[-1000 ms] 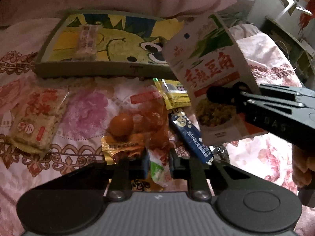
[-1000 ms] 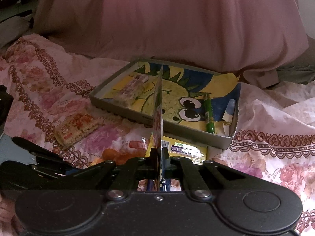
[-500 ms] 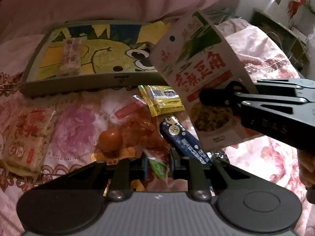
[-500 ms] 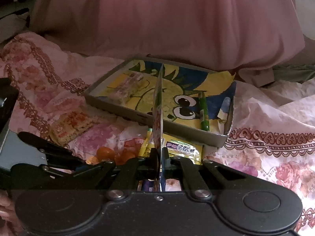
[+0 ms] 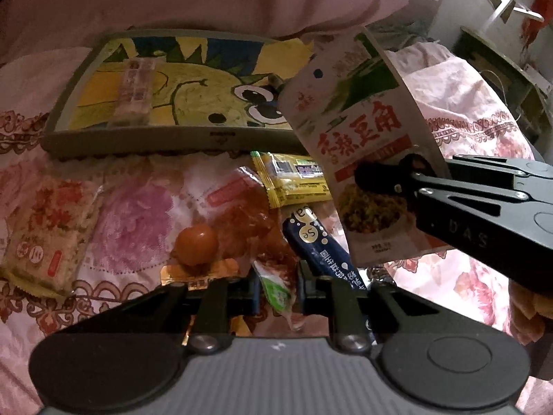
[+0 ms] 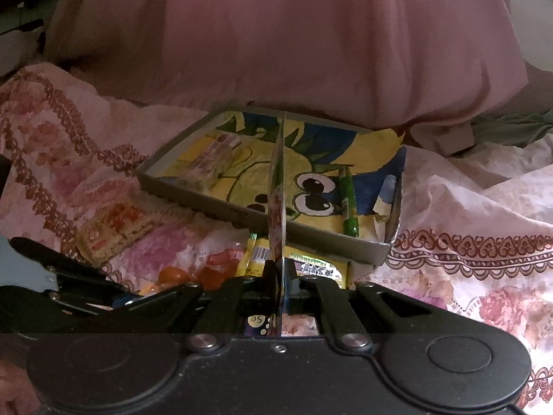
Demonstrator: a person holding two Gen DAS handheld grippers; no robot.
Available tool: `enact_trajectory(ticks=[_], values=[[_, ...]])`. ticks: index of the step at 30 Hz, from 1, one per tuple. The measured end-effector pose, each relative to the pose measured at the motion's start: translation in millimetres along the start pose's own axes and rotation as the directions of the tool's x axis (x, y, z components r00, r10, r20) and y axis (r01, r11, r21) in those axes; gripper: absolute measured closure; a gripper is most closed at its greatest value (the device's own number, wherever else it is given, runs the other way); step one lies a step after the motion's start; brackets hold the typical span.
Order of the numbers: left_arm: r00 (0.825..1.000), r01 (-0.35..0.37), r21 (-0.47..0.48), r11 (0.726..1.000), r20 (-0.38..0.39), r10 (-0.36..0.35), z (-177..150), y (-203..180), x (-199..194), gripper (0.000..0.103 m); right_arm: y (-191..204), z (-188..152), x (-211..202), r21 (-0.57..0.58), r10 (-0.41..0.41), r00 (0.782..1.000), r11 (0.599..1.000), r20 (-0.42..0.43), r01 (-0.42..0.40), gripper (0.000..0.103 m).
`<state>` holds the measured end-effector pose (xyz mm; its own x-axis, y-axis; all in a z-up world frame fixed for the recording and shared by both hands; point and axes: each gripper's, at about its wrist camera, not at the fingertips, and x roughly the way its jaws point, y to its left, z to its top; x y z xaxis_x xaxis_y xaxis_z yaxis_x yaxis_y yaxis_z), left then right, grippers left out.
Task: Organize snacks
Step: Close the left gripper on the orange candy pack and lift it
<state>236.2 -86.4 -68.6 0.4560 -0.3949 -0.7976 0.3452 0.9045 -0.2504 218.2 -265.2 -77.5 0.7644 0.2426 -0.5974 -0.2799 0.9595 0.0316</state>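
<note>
My right gripper [image 6: 280, 271] is shut on a white and green snack pouch [image 5: 363, 138] with red characters, held upright in the air; it shows edge-on in the right wrist view [image 6: 278, 207]. That gripper also shows at the right of the left wrist view [image 5: 387, 176]. My left gripper [image 5: 276, 283] is shut on a clear orange snack bag [image 5: 249, 221] with a green corner, low over the bedspread. A grey tray [image 5: 138, 143] with a cartoon picture lies beyond, holding a wrapped bar [image 5: 134, 86] and a green stick packet [image 6: 347, 200].
On the floral bedspread lie a cracker pack [image 5: 48, 231], a yellow packet [image 5: 293, 178], a dark blue stick packet [image 5: 321, 245] and an orange round snack [image 5: 197, 243]. A pink pillow [image 6: 293, 41] lies behind the tray. Furniture stands at the far right [image 5: 501, 69].
The right gripper has carried the pouch slightly forward, toward the tray. The left gripper has kept its hold on the orange bag and shifted a little.
</note>
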Motion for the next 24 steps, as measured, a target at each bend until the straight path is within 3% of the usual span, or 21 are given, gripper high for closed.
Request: enact_trajectory(ticks=[6, 24], values=[[1.000, -0.008, -0.019, 1.000, 0.006, 0.008, 1, 1, -8, 0.090, -1, 1, -4, 0.005, 0.000, 1.000, 1.000, 0.018, -0.001, 0.100], [1.000, -0.015, -0.005, 1.000, 0.008, 0.015, -3, 3, -10, 0.095, -1, 2, -5, 0.015, 0.002, 1.000, 1.000, 0.016, -0.002, 0.100]])
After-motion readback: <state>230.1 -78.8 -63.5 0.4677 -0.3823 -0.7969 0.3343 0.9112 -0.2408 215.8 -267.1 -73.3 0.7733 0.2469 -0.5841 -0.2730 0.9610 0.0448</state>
